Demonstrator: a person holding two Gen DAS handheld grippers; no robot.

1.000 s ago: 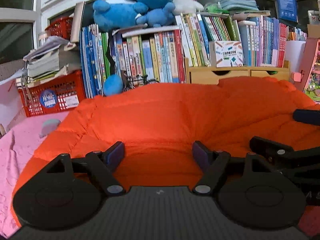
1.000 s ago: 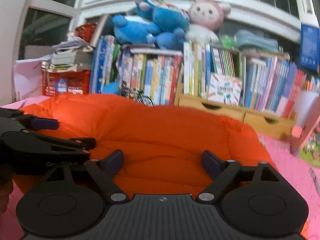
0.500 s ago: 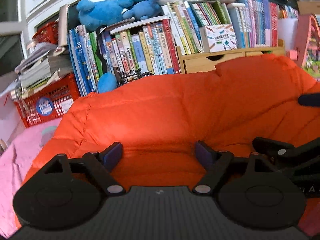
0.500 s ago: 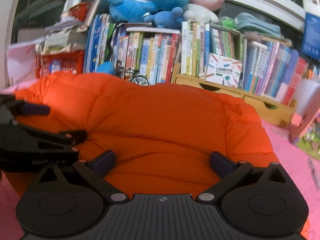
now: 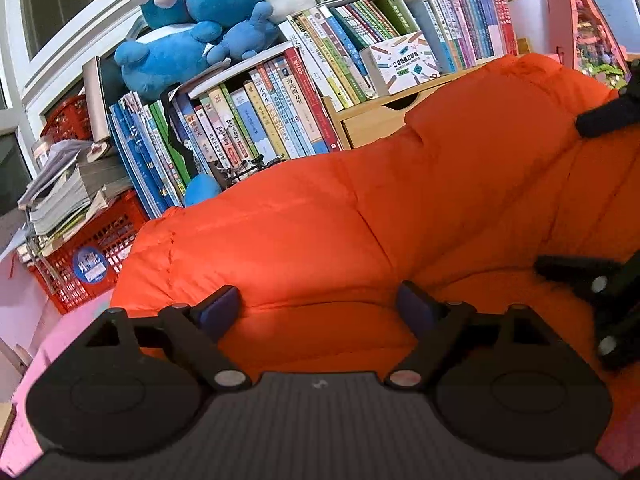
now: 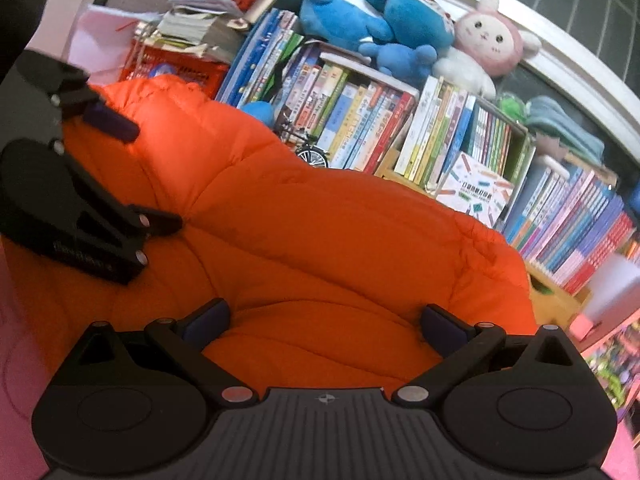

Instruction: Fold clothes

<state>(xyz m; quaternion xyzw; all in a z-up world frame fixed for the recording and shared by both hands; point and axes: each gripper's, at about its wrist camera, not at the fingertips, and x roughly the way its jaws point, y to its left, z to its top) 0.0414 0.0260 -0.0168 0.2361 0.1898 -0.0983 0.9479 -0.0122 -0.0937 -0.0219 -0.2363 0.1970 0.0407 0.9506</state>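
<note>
Pink bedding (image 5: 48, 344) carries the orange down jacket (image 5: 320, 240); left gripper (image 5: 320, 308) at nine o'clock is opening, right gripper (image 6: 326, 322) spread wide, likely letting the puffy fold settle.

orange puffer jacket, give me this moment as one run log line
task: fold clothes | orange puffer jacket: bunched on pink cover | left gripper: opening, jacket between fingers | right gripper: open over jacket

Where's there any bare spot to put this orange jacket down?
Bare pink cover shows left of the orange jacket, below the red basket, and again at its right edge. Behind, the books and plush toys crowd everything.
</note>
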